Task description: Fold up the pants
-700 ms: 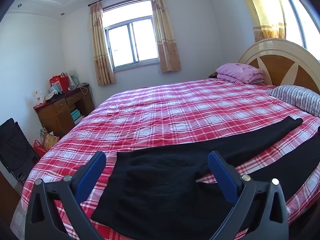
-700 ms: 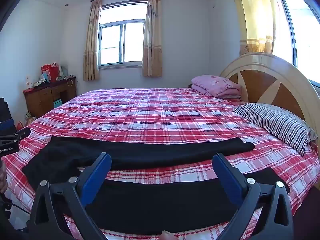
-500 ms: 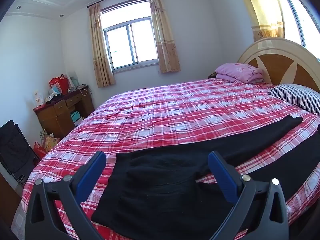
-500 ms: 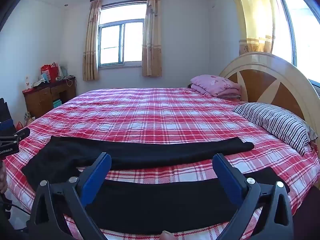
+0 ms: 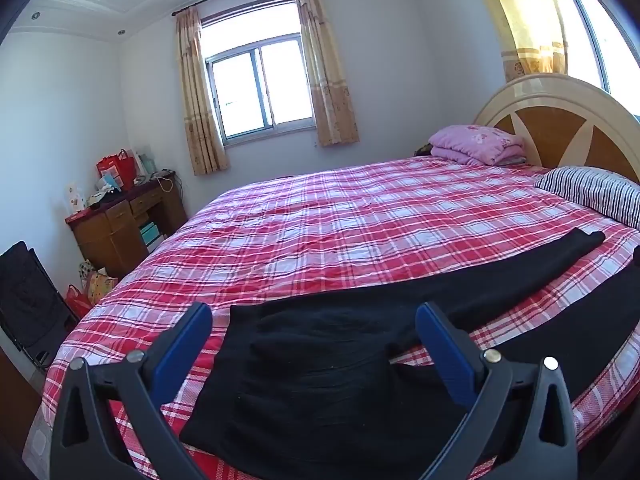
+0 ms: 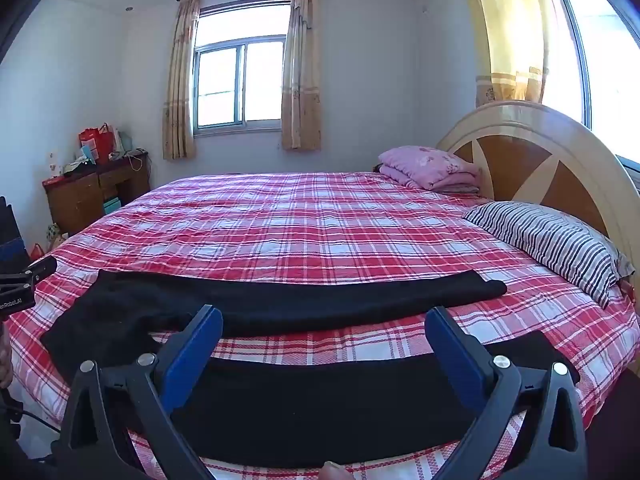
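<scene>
Black pants (image 5: 320, 380) lie spread flat near the front edge of a bed with a red plaid cover (image 5: 360, 220). The waist is at the left and the two legs run to the right, parted by a strip of cover. My left gripper (image 5: 314, 320) is open and empty, above the waist end. My right gripper (image 6: 324, 328) is open and empty, above the near leg (image 6: 340, 400). The far leg (image 6: 320, 304) lies just beyond it. The left gripper's body (image 6: 20, 284) shows at the left edge of the right wrist view.
A striped pillow (image 6: 552, 244) and a folded pink blanket (image 6: 428, 168) lie by the round wooden headboard (image 6: 540, 160) at the right. A wooden desk (image 5: 120, 224) with bags stands at the far left wall. A black chair (image 5: 28, 300) stands left of the bed.
</scene>
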